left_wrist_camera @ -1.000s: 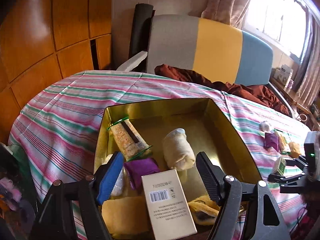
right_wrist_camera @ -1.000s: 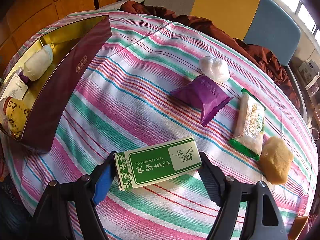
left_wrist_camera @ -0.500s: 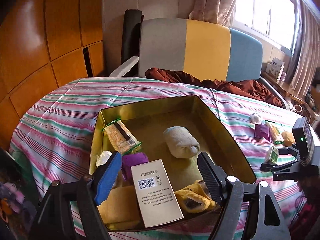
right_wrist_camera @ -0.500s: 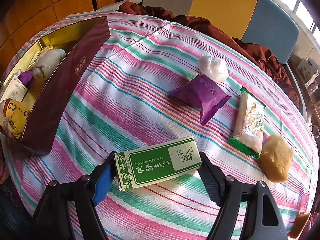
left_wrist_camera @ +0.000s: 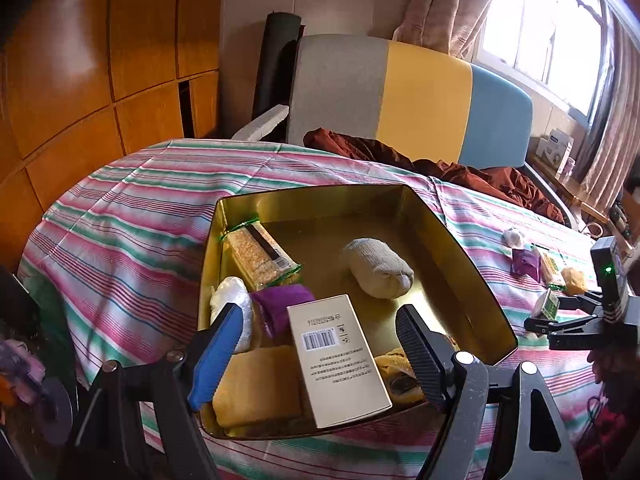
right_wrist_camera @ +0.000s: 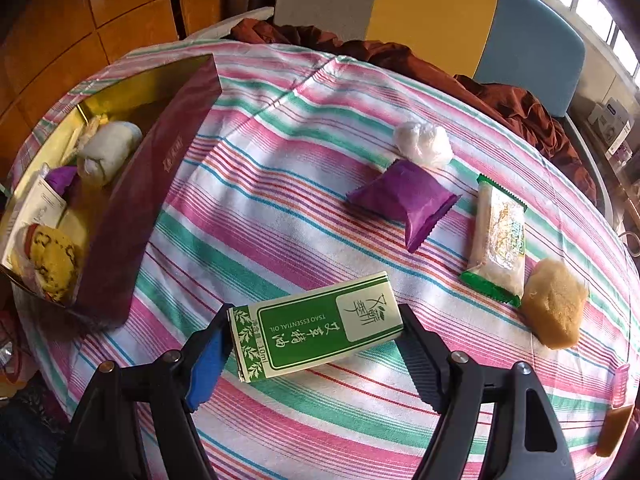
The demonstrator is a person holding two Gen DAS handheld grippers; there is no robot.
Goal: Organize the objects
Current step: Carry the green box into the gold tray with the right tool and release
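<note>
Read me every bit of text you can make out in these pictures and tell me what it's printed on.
"TSAO ESSENTIAL OIL": green box, between the right gripper pads.
"10ml": same box, left end.
Large Chinese characters on that box: visible, not transcribed here.
Beige box in the tin: barcode and small print, too small to read.
Gold mark on the tin's maroon side: blurred.
Snack wrapper: print unreadable.
</note>
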